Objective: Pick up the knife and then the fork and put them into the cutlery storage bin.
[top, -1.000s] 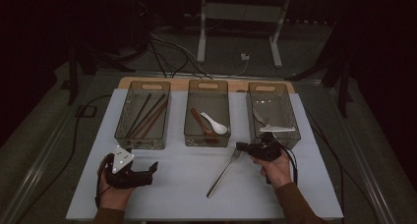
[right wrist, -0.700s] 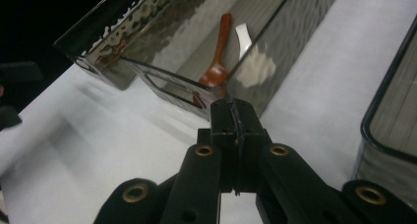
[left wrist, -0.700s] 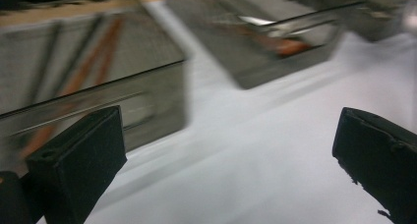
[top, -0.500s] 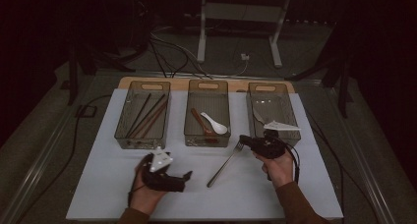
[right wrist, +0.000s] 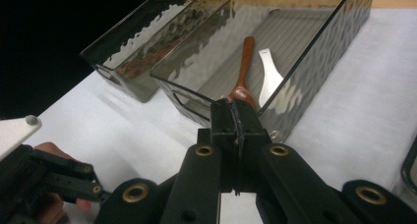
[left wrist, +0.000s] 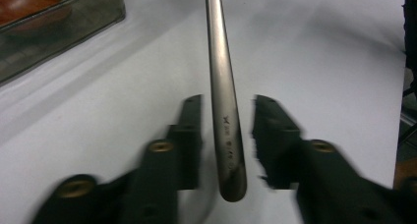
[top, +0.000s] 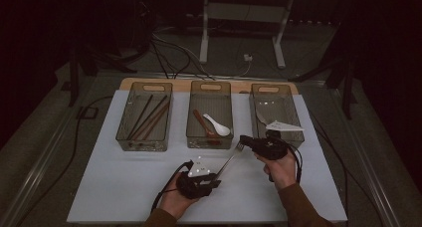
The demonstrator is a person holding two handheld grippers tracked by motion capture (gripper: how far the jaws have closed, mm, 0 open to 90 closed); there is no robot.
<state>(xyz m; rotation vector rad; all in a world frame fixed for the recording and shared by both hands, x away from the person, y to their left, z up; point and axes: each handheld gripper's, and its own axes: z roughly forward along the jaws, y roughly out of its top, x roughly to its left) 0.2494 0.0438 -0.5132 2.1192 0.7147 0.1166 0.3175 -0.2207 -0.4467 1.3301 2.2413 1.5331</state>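
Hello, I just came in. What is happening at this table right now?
A person is sorting cutlery with a gripper in each hand. The right gripper is shut on the head end of a metal fork, held above the white table. The left gripper has just been closing its jaws around the fork's handle end, but a gap shows on both sides, so it does not grip yet. Three bins stand behind: the left bin holds chopsticks, the middle bin spoons.

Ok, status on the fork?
Right tool shut on fork, tine end. Left tool just closing around handle, pads not touching. Middle bin close by the tines.
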